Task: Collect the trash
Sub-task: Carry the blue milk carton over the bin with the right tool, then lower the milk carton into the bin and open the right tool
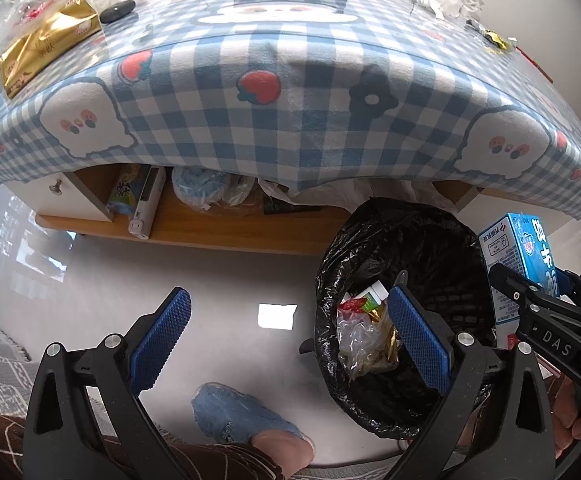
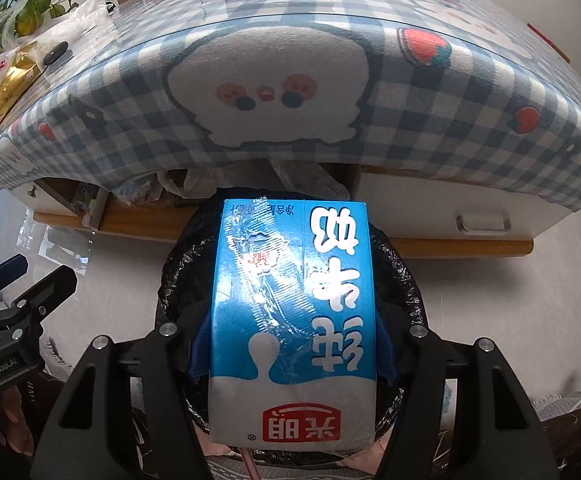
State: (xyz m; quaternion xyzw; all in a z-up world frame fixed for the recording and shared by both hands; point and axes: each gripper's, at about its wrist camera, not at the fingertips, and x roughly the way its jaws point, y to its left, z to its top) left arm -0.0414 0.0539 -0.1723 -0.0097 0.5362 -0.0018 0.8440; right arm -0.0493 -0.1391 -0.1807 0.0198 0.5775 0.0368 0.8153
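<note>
Milk carton [image 2: 294, 320] — blue and white, printed side toward the camera and upside down — sits clamped between the blue pads of the right tongs [image 2: 290, 354], directly above the bin [image 2: 406, 280] lined with a black bag. In the left wrist view the same carton [image 1: 520, 256] hangs over the bin's right rim, held by the right tongs [image 1: 530, 292]. The left tongs [image 1: 290, 340] stand wide apart with nothing between them, one pad over the pale floor [image 1: 230, 276], the other over the bin's mouth. Inside the bin [image 1: 430, 240] lie crumpled clear plastic, a gold wrapper and a small green-and-white carton [image 1: 370, 296]. The bin stands on the floor just in front of the counter [image 1: 290, 80], near its front edge, under the overhang of the blue checked cloth. More wrappers [image 1: 494, 38] lie near the counter's far right corner — a gold packet [image 1: 46, 44] rests at the far left edge.
</note>
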